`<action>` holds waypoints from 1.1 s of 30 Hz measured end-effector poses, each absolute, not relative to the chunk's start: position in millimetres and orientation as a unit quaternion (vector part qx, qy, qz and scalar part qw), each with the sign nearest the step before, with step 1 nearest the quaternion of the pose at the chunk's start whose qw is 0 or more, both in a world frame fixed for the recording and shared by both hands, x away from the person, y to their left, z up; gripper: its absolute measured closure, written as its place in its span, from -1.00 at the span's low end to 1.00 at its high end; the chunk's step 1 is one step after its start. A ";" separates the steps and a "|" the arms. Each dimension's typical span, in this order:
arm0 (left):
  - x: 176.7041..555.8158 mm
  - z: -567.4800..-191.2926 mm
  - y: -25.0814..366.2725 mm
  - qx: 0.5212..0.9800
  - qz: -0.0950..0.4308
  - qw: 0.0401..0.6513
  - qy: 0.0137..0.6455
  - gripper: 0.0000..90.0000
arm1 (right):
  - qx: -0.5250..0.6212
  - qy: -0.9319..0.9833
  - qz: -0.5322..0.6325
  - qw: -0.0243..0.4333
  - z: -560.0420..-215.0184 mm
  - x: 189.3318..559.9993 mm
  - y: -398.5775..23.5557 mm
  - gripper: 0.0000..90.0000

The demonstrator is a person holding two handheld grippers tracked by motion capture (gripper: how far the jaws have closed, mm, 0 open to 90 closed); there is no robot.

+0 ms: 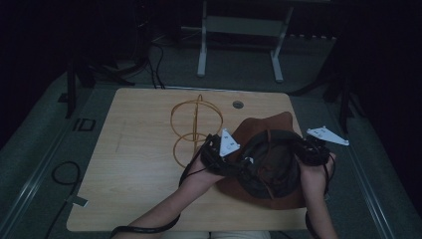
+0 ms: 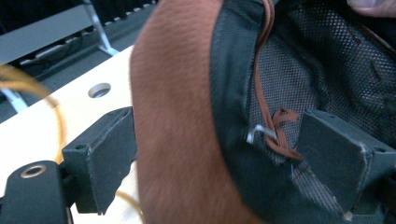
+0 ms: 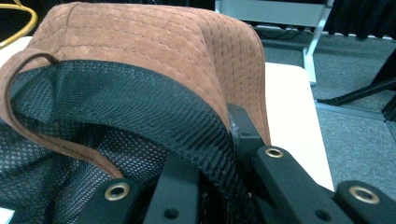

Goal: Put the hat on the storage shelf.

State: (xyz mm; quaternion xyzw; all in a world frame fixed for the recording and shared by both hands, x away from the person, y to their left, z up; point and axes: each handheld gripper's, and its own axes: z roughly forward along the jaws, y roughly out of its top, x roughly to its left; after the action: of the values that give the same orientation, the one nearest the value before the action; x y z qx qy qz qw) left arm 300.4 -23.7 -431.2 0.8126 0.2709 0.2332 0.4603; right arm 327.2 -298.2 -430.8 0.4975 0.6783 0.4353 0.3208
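wooden table (image 1: pixel 139 149) bears a brown hat (image 1: pixel 268 149), right gripper (image 1: pixel 306 149) clamping its brim.

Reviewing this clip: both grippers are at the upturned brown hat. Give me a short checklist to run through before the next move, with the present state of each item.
1. Right gripper clamped on the brown hat at its rim: ok; the jaws are shut on the mesh-lined edge.
2. Left gripper gripping the opposite rim: not ok; the brim sits between the jaws, but with a gap on both sides.
3. Leather chin cord clear of the left jaws: not ok; its knot lies against one jaw.
4. Wire hat stand upright: ok; standing on the table, left of the hat.
5. Hat opening faces up: ok.
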 end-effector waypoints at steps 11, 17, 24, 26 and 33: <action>323.3 -429.7 -59.8 0.801 0.265 0.445 0.301 -0.64 | 0.487 0.679 0.446 0.321 -423.6 320.3 -298.5 0.87; 332.8 -434.4 -70.7 0.811 0.270 0.420 0.306 -0.53 | 0.478 0.681 0.457 0.314 -420.2 313.0 -296.2 0.87; 339.1 -438.4 -76.6 0.820 0.283 0.395 0.304 0.21 | 0.471 0.684 0.459 0.315 -417.4 304.6 -295.9 0.86; 340.4 -438.8 -77.8 0.822 0.281 0.395 0.300 0.57 | 0.469 0.685 0.463 0.310 -419.1 300.9 -296.7 0.86; 345.7 -433.5 -82.1 0.816 0.291 0.396 0.304 0.91 | 0.469 0.690 0.459 0.307 -423.8 294.3 -296.5 0.85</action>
State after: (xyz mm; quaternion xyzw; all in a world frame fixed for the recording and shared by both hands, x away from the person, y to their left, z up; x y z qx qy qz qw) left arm 345.7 -82.1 -433.5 0.8161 0.3042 0.2913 0.3957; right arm 294.3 -296.5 -423.8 0.4691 0.6895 0.4586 0.3069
